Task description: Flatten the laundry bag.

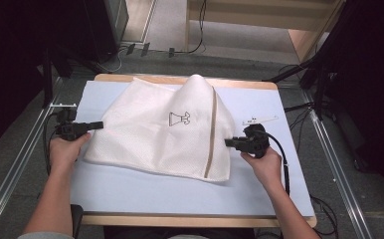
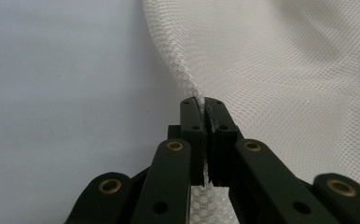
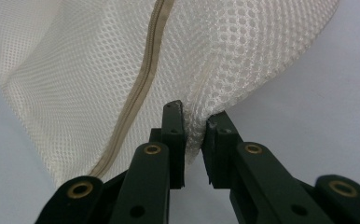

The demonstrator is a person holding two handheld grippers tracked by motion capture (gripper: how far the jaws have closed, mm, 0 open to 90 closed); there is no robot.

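Observation:
A white mesh laundry bag (image 1: pixel 165 134) with a beige zipper (image 1: pixel 211 134) and a small black print (image 1: pixel 178 118) lies across the light blue mat (image 1: pixel 130 189). Its far middle rises in a hump. My left gripper (image 1: pixel 99 125) is shut on the bag's left edge; in the left gripper view the mesh (image 2: pixel 271 70) is pinched between the closed jaws of that gripper (image 2: pixel 201 103). My right gripper (image 1: pixel 228 142) is shut on the bag's right edge, just right of the zipper (image 3: pixel 136 100). A thick fold of mesh (image 3: pixel 243 51) fills the gap between the right gripper's (image 3: pixel 196 117) jaws.
A small white strip (image 1: pixel 259 119) lies on the mat behind the right hand. The wooden table edge (image 1: pixel 180 220) runs along the front. Metal rails (image 1: pixel 336 164) flank the table, and cables (image 1: pixel 190 50) lie on the floor beyond.

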